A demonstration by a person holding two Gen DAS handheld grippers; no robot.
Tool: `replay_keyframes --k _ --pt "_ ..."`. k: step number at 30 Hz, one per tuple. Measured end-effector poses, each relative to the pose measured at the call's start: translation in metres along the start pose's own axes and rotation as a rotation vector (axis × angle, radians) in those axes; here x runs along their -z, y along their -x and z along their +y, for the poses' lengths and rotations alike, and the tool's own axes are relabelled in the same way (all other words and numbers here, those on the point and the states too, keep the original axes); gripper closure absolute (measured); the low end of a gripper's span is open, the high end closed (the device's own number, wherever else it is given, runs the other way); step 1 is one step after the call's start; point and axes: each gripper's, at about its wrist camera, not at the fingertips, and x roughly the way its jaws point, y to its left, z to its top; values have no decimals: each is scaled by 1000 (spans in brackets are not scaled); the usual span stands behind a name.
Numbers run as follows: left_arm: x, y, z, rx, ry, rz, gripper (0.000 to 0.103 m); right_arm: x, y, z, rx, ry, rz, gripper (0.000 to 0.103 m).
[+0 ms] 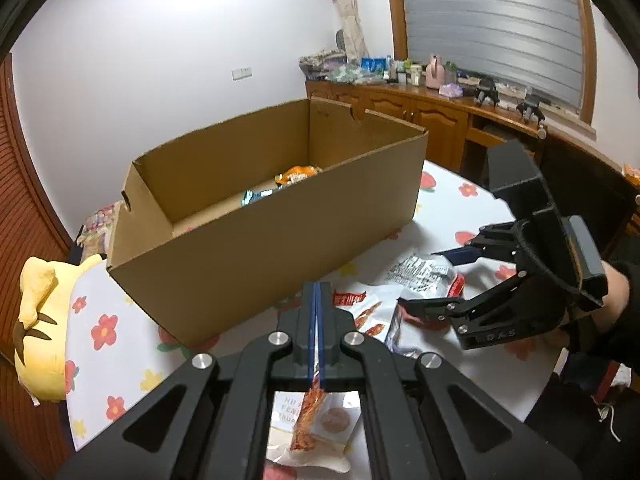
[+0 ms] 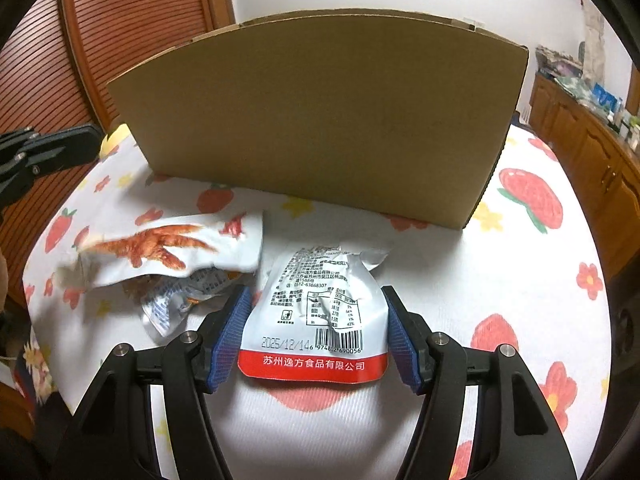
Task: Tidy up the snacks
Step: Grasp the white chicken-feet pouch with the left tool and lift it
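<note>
Snack packets lie on the strawberry tablecloth (image 2: 500, 280), close to the near wall of the big cardboard box (image 1: 248, 256).

From the left wrist view, the left gripper (image 1: 316, 292) has its two fingers pressed tight together, and a thin see-through packet (image 1: 310, 424) with reddish food hangs below them, pinched by its top edge. It looks light and floppy, and its long side hangs down. Inside the box an orange packet (image 1: 298, 174) and a bluish one (image 1: 256, 196) already lie on the floor. The right gripper (image 1: 424, 280) reaches in from the right over more packets.

From the right wrist view, the right gripper (image 2: 316, 320) has its fingers spread wide, one on each side of a white packet with a red bottom strip (image 2: 316, 320). Its long side points toward the box, red end nearest the camera. I cannot tell if the blue pads touch it. It looks puffy, crinkly and slippery, so squeezing its middle seems best. A chicken-feet packet (image 2: 168, 248) lies just to its left
</note>
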Motion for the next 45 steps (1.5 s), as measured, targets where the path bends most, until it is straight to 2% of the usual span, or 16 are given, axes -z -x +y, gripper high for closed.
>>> replay_keyframes --k 4,6,7,15,19,20,32,36,39,45 --pt "6 -4 0 20 -5 31 95 0 -1 -1 1 -2 -3 37" --pt "10 -6 -1 23 -7 42 75 1 0 -3 4 1 -3 37" --pt "13 -10 -1 41 -6 55 71 3 1 -2 4 0 -3 37" --pt "25 -48 3 123 28 174 61 7 3 -4 15 6 -6 37" --pt "27 -56 4 170 44 208 46 7 2 -1 22 18 -9 37" --pt "27 -57 3 185 47 220 37 7 2 -1 22 17 -10 37" --pt "26 -60 -3 172 32 252 34 8 2 -1 23 18 -18 36" --pt "24 -65 -2 185 37 266 32 7 1 -1 28 22 -18 36" --pt "28 -73 -4 211 31 311 23 8 0 1 37 30 -17 36" --pt "31 -72 1 230 73 301 24 8 0 1 37 30 -18 36"
